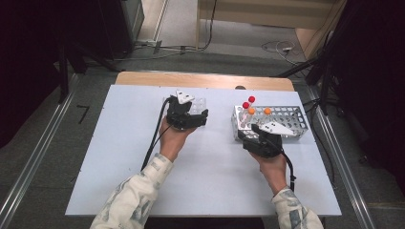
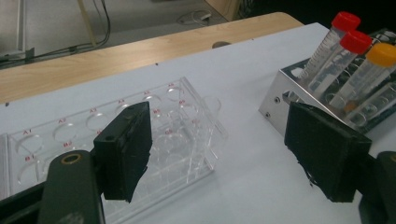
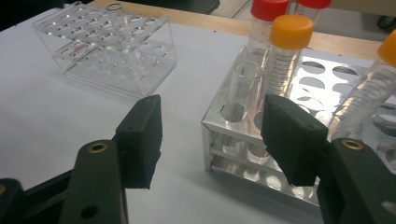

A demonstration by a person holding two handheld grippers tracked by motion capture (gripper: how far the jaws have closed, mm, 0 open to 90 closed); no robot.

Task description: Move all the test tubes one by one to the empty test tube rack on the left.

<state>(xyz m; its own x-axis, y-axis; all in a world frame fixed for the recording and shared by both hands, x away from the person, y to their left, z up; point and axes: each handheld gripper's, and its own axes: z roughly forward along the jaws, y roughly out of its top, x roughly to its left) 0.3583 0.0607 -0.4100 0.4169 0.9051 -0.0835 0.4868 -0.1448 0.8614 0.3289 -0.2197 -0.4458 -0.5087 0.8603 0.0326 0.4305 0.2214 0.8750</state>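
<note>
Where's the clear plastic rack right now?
In the high view the clear plastic rack sits left of centre on the white table, just beyond the left tool and left of the metal rack holding capped tubes.

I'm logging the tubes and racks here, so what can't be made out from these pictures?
- High view: the clear rack is mostly covered by the left gripper.
- Left gripper view: the metal rack runs off the right edge.
- Right gripper view: one red-capped tube is cut off by the top edge.
- Tube contents and scale marks: too blurred to read.
</note>
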